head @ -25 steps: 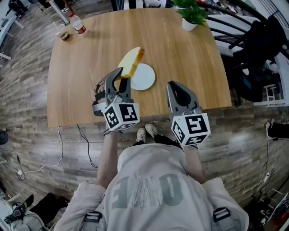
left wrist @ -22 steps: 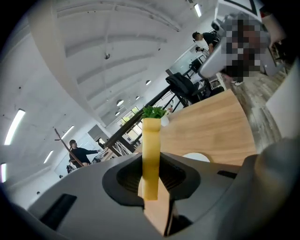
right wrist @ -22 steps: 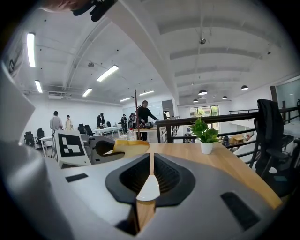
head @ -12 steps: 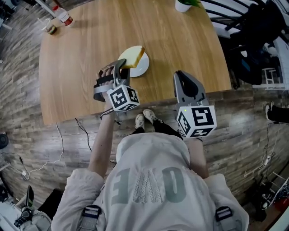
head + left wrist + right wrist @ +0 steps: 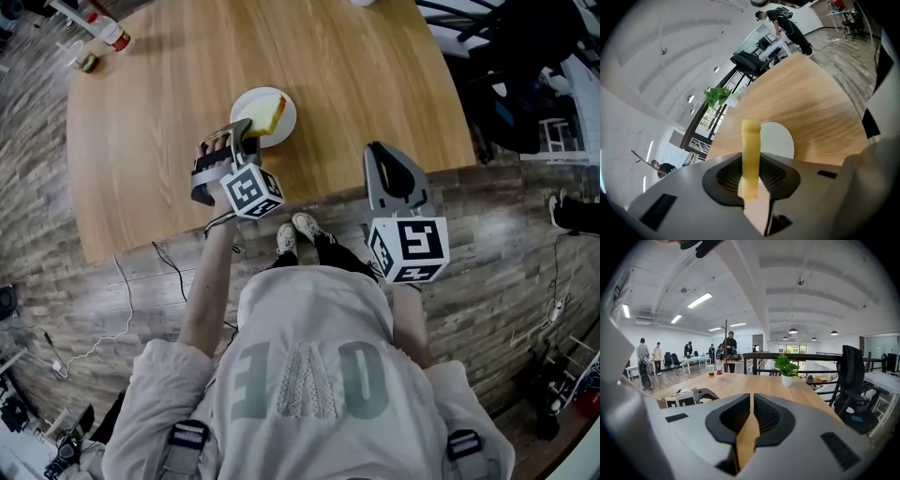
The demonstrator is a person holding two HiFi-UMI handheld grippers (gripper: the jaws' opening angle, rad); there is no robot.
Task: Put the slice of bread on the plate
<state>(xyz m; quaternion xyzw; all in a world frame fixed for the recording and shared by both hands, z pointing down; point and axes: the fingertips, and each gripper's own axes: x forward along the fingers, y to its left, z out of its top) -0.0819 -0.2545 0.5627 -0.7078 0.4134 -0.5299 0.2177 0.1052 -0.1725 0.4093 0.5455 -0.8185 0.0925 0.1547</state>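
one step of the job looks nearly finished. from the head view, the left gripper reaches over the near edge of the round wooden table and holds the slice of bread above the white plate, tipped up on edge, not lying flat. whether its lower edge already touches the plate cannot be told from here. the right gripper hangs well apart, over the table's near rim, with nothing in it.

the left gripper view has the jaws pinching the bread's near end from both sides, the yellow slice standing upright between the pads, with the plate just beyond and below it.

the right gripper view shows its jaws drawn together to a thin slit, only bare tabletop visible through it, and a potted plant at the far side.

judging from all this, the carry is done and the slice is in the right place. what remains is to lower or tilt it until it lies on the plate, spread the left jaws, and pull back.
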